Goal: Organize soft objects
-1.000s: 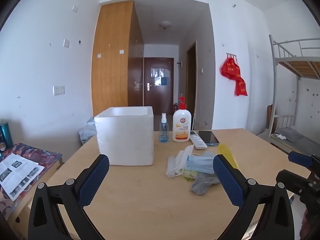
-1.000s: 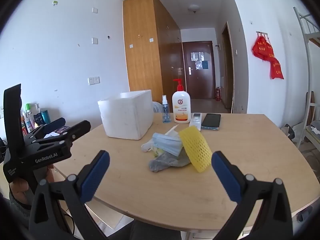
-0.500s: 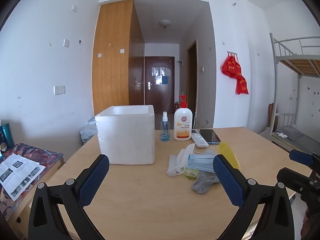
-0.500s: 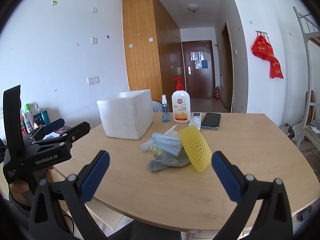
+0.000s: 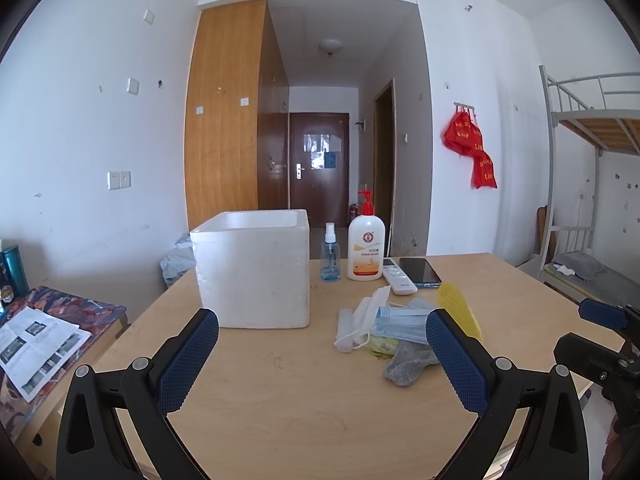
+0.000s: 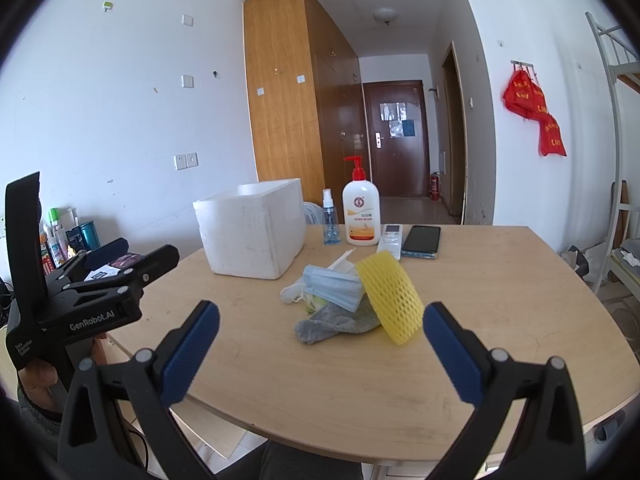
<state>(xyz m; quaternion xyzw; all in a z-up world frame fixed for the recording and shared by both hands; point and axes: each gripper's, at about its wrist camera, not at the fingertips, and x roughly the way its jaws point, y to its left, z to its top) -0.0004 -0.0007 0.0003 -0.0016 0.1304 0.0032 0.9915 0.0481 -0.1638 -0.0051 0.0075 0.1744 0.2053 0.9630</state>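
Yellow foam net [image 6: 390,296], blue mask [image 6: 332,286], grey sock [image 6: 336,322]

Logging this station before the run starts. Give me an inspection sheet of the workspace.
Surface: wooden table, bare at the near edge.
Job's things: pile at mid-table: blue mask, grey cloth, yellow foam net, white pieces; open white foam box to its left.
Clutter: spray bottle, pump bottle, remote, phone along the far edge.
Grippers: left claw open, empty; right claw open, empty, both short of the pile.
Cables: nothing seen.
Surroundings: wardrobe, door, red bags on a wall hook, bunk bed, papers on a side surface.
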